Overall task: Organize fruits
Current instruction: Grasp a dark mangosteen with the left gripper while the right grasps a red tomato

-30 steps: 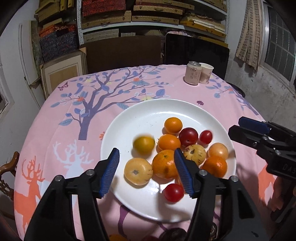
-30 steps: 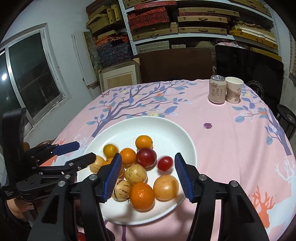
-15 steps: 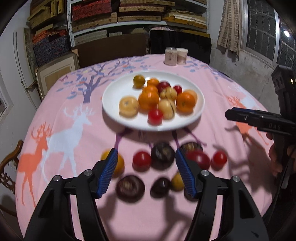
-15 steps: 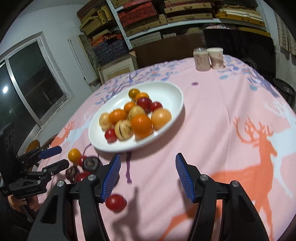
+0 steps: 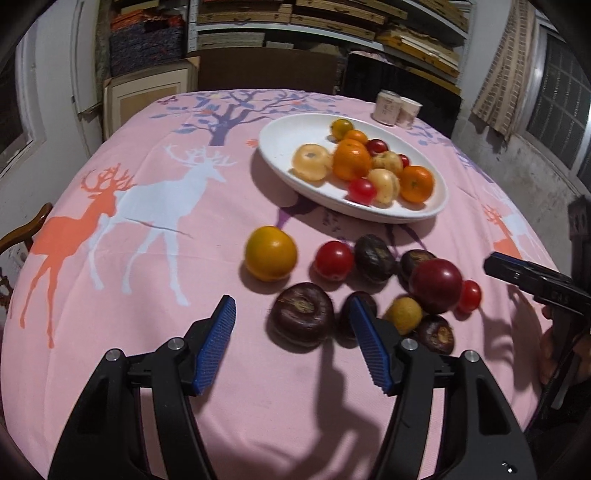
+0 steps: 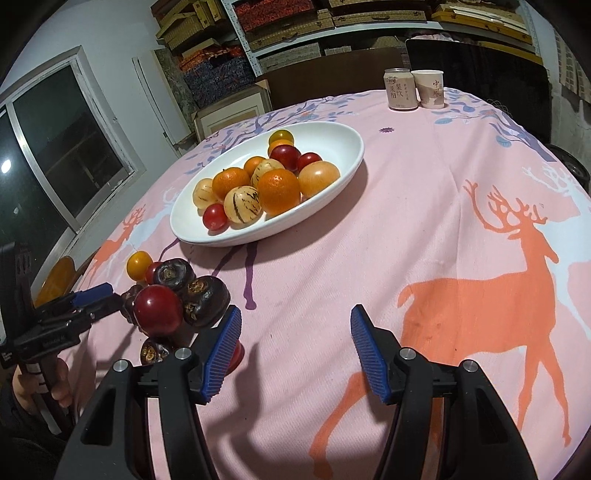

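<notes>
Crowded shelves [image 6: 369, 22] behind (boxes stacked), dark window [image 6: 55, 155], pink deer tablecloth [image 6: 443, 206]

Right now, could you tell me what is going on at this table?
A person holds a claw in each hand, sorting fruit. Both the left claw and right claw are open and empty above the pink tablecloth. The white plate already holds oranges and tomatoes; a loose fruit cluster waits on the cloth.

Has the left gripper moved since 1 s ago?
Yes. The left gripper pulled back off the white plate, toward the near table edge; it now hovers, open, by the loose fruit on the cloth.
</notes>
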